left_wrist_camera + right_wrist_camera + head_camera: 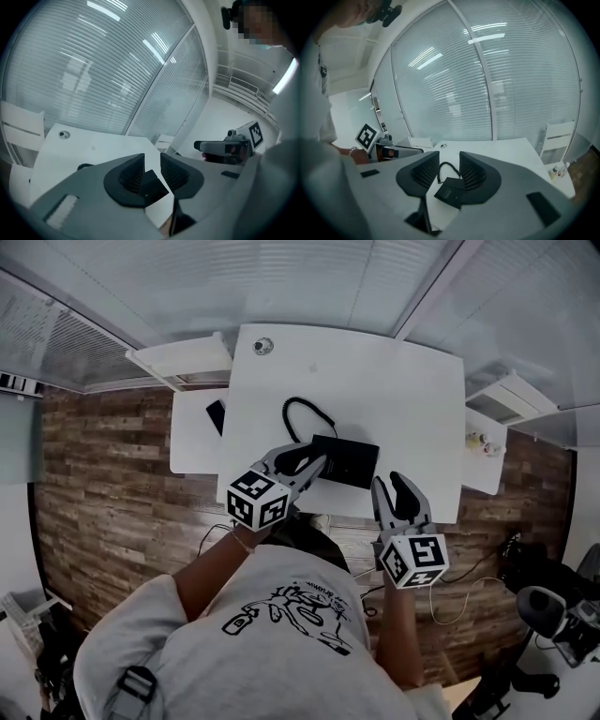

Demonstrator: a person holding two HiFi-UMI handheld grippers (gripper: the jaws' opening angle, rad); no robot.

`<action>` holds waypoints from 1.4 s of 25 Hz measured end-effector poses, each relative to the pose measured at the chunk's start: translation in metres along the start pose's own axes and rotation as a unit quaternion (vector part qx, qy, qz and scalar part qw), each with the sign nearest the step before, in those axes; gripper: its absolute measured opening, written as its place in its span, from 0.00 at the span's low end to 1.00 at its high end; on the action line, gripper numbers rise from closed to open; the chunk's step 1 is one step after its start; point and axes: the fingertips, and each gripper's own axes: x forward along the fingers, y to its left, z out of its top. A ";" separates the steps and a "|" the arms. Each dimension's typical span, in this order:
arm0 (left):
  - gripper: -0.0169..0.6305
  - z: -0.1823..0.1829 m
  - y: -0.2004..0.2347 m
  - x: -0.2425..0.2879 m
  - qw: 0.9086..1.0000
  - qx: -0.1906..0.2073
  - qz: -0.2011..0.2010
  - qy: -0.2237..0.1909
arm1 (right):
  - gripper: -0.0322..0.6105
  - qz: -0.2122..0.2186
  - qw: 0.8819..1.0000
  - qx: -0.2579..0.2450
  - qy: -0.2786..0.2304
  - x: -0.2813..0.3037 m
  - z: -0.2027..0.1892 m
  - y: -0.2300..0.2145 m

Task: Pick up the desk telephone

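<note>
Both claws stand partly open, gripping nothing. The left claw (314, 461) sits at the near-left edge of the black telephone (345, 460), the right claw (387, 480) just beside its right end, on the white desk (403, 381). The right gripper view frames the whole telephone and its coiled cord (446, 168); the left gripper view catches one corner.

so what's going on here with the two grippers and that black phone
A person holds a two-jaw gripper in each hand over the near edge of a white table. A flat black desk telephone with a curly black cord lies on it. The left gripper is at the phone's left end, the right gripper just short of its near side. Both sets of jaws stand apart, gripping nothing; the phone is not yet picked up.
</note>
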 end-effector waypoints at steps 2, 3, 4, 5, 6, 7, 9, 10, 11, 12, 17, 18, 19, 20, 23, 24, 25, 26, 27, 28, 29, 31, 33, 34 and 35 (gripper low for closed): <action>0.19 -0.013 0.007 0.006 1.000 -0.014 -0.002 0.011 | 0.21 -0.004 1.000 0.014 0.006 0.007 -0.010 -0.007; 0.19 -0.019 0.011 0.009 1.000 -0.020 -0.004 0.017 | 0.21 -0.006 1.000 0.019 0.010 0.011 -0.015 -0.011; 0.19 -0.026 0.014 0.013 0.999 -0.024 -0.005 0.024 | 0.21 -0.008 1.000 0.022 0.014 0.014 -0.020 -0.014; 0.20 -0.034 0.018 0.017 0.999 -0.027 -0.005 0.033 | 0.22 -0.010 1.000 0.023 0.019 0.018 -0.025 -0.017; 0.21 -0.043 0.023 0.022 0.999 -0.031 -0.005 0.041 | 0.22 -0.011 0.999 0.023 0.026 0.022 -0.030 -0.020; 0.21 -0.052 0.027 0.026 0.998 -0.038 -0.005 0.049 | 0.22 -0.012 0.999 0.023 0.032 0.026 -0.036 -0.023; 0.21 -0.069 0.037 0.034 0.996 -0.055 -0.003 0.063 | 0.22 -0.013 0.999 0.022 0.045 0.034 -0.048 -0.029; 0.21 -0.077 0.043 0.037 0.996 -0.061 -0.001 0.070 | 0.22 -0.013 0.998 0.023 0.051 0.039 -0.054 -0.031; 0.21 -0.086 0.049 0.040 0.995 -0.064 0.002 0.078 | 0.22 -0.014 0.998 0.024 0.056 0.043 -0.060 -0.033; 0.21 -0.094 0.055 0.042 0.994 -0.064 0.006 0.086 | 0.23 -0.014 0.998 0.024 0.063 0.049 -0.066 -0.035; 0.24 -0.129 0.078 0.055 0.989 -0.082 0.017 0.120 | 0.25 -0.017 0.994 0.023 0.105 0.067 -0.101 -0.047; 0.26 -0.136 0.081 0.057 0.988 -0.086 0.017 0.126 | 0.25 -0.018 0.993 0.023 0.111 0.069 -0.106 -0.049; 0.27 -0.142 0.084 0.059 0.987 -0.089 0.018 0.133 | 0.26 -0.019 0.993 0.024 0.116 0.071 -0.112 -0.050; 0.27 -0.148 0.088 0.061 0.986 -0.095 0.020 0.138 | 0.26 -0.020 0.992 0.026 0.121 0.073 -0.117 -0.052; 0.28 -0.164 0.099 0.066 0.981 -0.127 0.022 0.147 | 0.28 -0.023 0.990 0.036 0.135 0.080 -0.132 -0.059; 0.28 -0.169 0.102 0.068 0.979 -0.140 0.022 0.148 | 0.28 -0.024 0.989 0.039 0.141 0.081 -0.137 -0.061; 0.28 -0.173 0.104 0.070 0.977 -0.151 0.021 0.149 | 0.29 -0.025 0.988 0.041 0.146 0.083 -0.141 -0.063; 0.29 -0.176 0.107 0.072 0.975 -0.159 0.020 0.151 | 0.29 -0.026 0.987 0.043 0.151 0.085 -0.145 -0.064; 0.29 -0.180 0.108 0.073 0.974 -0.165 0.018 0.154 | 0.29 -0.026 0.986 0.046 0.156 0.088 -0.148 -0.065; 0.31 -0.183 0.109 0.075 0.973 -0.171 0.015 0.157 | 0.30 -0.026 0.986 0.049 0.160 0.089 -0.152 -0.066; 0.32 -0.186 0.109 0.077 0.971 -0.178 0.011 0.160 | 0.30 -0.024 0.985 0.053 0.163 0.091 -0.155 -0.066; 0.35 -0.191 0.108 0.080 0.968 -0.193 0.004 0.162 | 0.31 -0.022 0.983 0.060 0.170 0.093 -0.161 -0.067; 0.36 -0.193 0.107 0.082 0.966 -0.205 -0.001 0.160 | 0.32 -0.020 0.982 0.067 0.176 0.095 -0.166 -0.068; 0.36 -0.194 0.108 0.083 0.965 -0.210 -0.003 0.159 | 0.32 -0.019 0.981 0.070 0.179 0.096 -0.169 -0.068; 0.36 -0.194 0.108 0.083 0.964 -0.212 -0.004 0.159 | 0.32 -0.018 0.981 0.074 0.181 0.097 -0.171 -0.069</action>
